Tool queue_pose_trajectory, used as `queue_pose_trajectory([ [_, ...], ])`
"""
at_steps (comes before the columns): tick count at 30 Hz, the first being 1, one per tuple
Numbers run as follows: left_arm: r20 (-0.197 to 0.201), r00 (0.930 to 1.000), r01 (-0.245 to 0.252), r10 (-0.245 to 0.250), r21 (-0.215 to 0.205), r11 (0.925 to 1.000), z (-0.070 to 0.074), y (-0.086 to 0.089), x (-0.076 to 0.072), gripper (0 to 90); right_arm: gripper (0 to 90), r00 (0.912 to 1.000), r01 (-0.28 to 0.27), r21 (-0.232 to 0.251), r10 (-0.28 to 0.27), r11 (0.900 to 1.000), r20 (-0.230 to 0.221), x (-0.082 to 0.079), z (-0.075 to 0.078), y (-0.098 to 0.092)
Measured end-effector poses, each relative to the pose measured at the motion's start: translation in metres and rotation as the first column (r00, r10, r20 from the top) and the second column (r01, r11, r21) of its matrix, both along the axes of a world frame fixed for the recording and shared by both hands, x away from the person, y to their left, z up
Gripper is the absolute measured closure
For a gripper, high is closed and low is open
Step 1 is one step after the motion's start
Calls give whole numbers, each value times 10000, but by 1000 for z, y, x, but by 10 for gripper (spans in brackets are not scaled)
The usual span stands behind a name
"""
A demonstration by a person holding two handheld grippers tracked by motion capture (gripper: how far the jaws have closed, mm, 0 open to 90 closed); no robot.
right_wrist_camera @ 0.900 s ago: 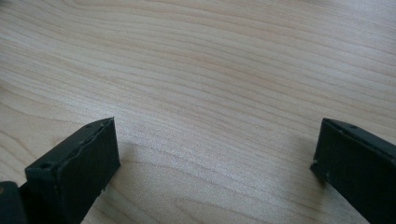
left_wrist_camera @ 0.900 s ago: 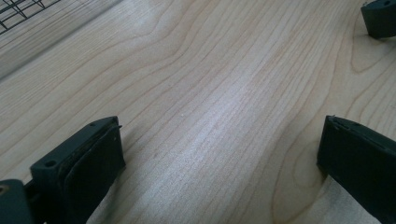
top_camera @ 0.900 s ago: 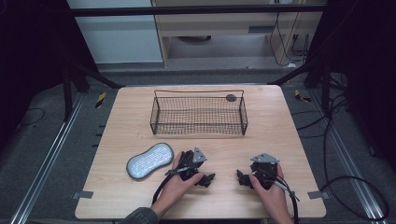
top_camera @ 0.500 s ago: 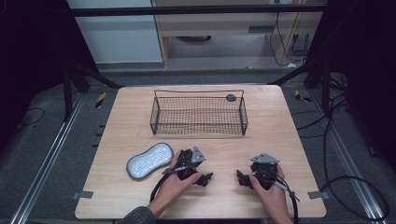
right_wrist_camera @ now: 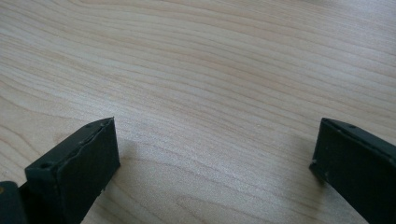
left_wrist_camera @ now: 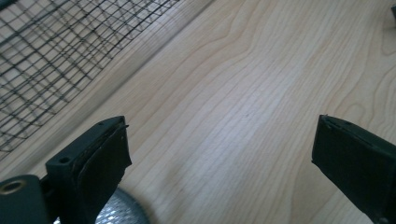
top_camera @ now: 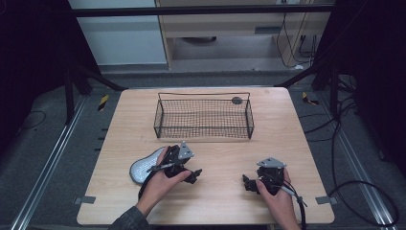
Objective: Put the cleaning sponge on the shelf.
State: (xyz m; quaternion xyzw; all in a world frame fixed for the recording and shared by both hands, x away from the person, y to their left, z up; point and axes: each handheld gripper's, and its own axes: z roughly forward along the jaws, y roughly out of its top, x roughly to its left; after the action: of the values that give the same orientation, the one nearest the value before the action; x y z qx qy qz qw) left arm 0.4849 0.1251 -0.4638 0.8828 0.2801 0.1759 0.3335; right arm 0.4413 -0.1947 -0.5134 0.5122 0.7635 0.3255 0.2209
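Lower centre of the high view: left gripper (top_camera: 194,175) and right gripper (top_camera: 247,183) rest on the wooden table (top_camera: 297,143), each held by a hand. Both have jaws spread wide, nothing between them. A grey oval brush (top_camera: 143,165) lies just beside the left gripper. Upper centre: wire basket (top_camera: 203,116), standing apart.

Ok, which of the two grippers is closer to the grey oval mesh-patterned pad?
The left gripper: the grey oval mesh-patterned pad lies just beside that hand, while the right gripper sits across the table.
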Motion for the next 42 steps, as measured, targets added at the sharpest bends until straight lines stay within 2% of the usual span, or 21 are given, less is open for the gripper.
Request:
queue_pose_trajectory([
  [8, -207, 9997, 116, -109, 296, 9995, 8, 12, 6, 38, 7, 10000, -33, -7, 33, 10000, 21, 0, 0, 0],
  [11, -242, 9997, 19, -9, 420, 9991, 11, 18, 9, 39, 7, 10000, -68, -16, 68, 10000, 17, 0, 0, 0],
  [13, -211, 9997, -62, 76, 653, 9978, 13, 25, 10, 39, 7, 10000, -76, -7, 76, 10000, 14, 0, 0, 0],
  [17, -527, 9982, -253, 279, 497, 9984, 17, 43, 12, 38, 7, 10000, -77, -20, 77, 10000, 5, 0, 0, 0],
  [19, -503, 9976, -437, 475, 732, 9964, 18, 53, 13, 39, 7, 10000, -74, -14, 74, 10000, 4, 0, 0, 0],
  [25, -865, 9929, -732, 820, 1000, 9923, 21, 78, 15, 39, 7, 10000, -90, -16, 90, 10000, 4, 0, 0, 0],
  [31, -1279, 9888, -563, 764, 1540, 9865, 24, 97, 19, 36, 7, 10000, -97, 4, 97, 10000, -11, -1, 0, 0],
  [35, -1460, 9859, -573, 815, 1626, 9850, 24, 103, 22, 38, 7, 10000, -95, 11, 95, 10000, -25, -1, 0, 1],
  [37, -1722, 9797, -702, 1025, 1843, 9804, 22, 107, 25, 33, 7, 9999, -103, -8, 103, 9999, -13, -1, 0, 1],
  [42, -1990, 9735, -700, 1129, 2108, 9750, 19, 112, 28, 35, 7, 9999, -120, -14, 120, 9999, 3, -1, 0, 0],
])
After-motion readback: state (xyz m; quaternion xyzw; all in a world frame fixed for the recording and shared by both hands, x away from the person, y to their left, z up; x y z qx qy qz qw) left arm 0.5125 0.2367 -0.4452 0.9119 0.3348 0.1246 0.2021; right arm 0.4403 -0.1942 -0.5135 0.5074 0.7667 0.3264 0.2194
